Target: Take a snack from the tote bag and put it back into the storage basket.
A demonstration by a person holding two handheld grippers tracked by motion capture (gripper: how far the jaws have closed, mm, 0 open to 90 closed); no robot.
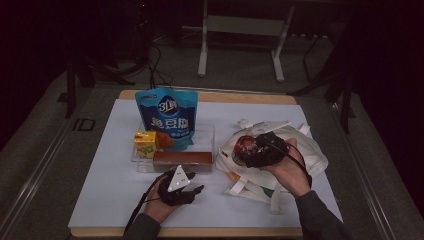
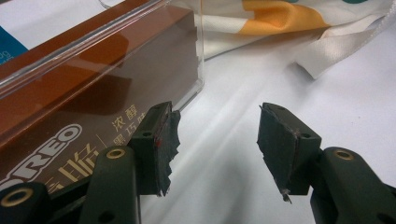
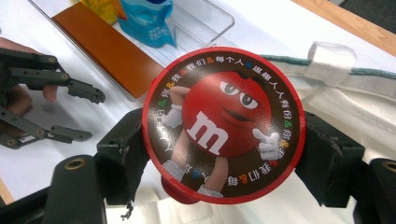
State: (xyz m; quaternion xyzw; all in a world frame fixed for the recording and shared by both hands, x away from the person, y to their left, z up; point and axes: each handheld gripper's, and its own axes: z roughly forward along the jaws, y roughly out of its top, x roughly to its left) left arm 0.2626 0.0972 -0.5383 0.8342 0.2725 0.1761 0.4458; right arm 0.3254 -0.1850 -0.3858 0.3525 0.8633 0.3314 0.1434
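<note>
My right gripper is shut on a round red M&M's tub, its lid with the red candy figure facing the camera. In the high view the tub hangs in the right gripper over a white tote bag. My left gripper rests on the white mat just in front of a long brown Oreo box. In the left gripper view its jaws stand open around bare mat, with the Oreo box close on the left.
A clear plastic tray holds the brown box, a yellow juice carton and an upright blue snack bag. The tote bag's straps lie loose on the mat. A wooden table edge runs along the back.
</note>
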